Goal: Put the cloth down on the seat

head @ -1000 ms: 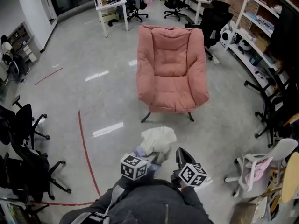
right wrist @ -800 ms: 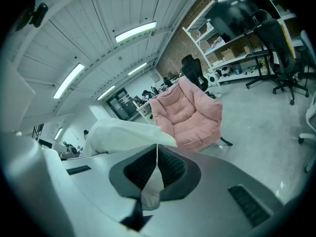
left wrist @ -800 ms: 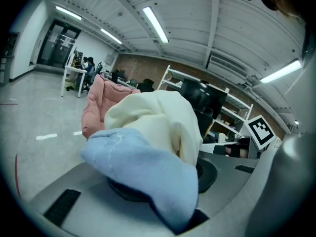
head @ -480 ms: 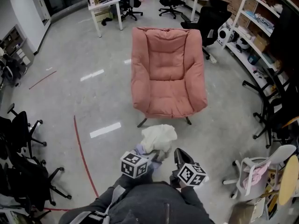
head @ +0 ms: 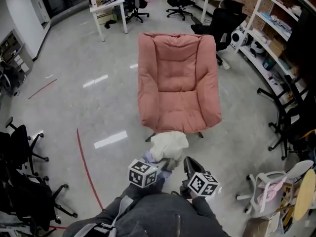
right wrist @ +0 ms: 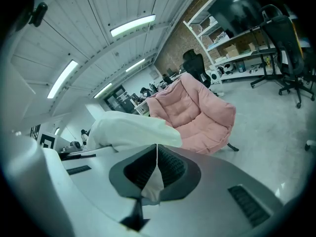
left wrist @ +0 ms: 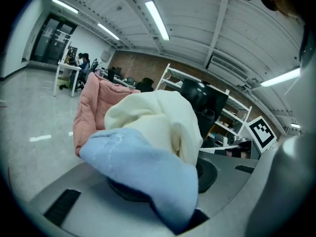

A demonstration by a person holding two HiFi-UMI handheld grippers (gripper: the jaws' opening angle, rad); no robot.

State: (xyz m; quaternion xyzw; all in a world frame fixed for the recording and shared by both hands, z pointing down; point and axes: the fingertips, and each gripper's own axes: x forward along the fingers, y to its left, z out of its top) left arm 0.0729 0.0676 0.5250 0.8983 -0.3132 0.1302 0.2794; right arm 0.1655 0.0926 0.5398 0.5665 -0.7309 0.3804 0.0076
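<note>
My left tongs (head: 156, 164) and right tongs (right wrist: 156, 176) each pinch a bunched edge of the cloth (head: 169, 144); it looks soft, light, floppy.

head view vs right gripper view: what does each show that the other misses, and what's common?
Head view only: the red floor line, the person's dark jacket, and a white chair at lower right.

Right gripper view only: the right gripper close up, its jaws closed on a thin fold of the cloth, plus the ceiling light strips.

Both: the cream cloth bunched in front of the grippers, the pink armchair ahead with nothing on its seat yet, and the shelving.
</note>
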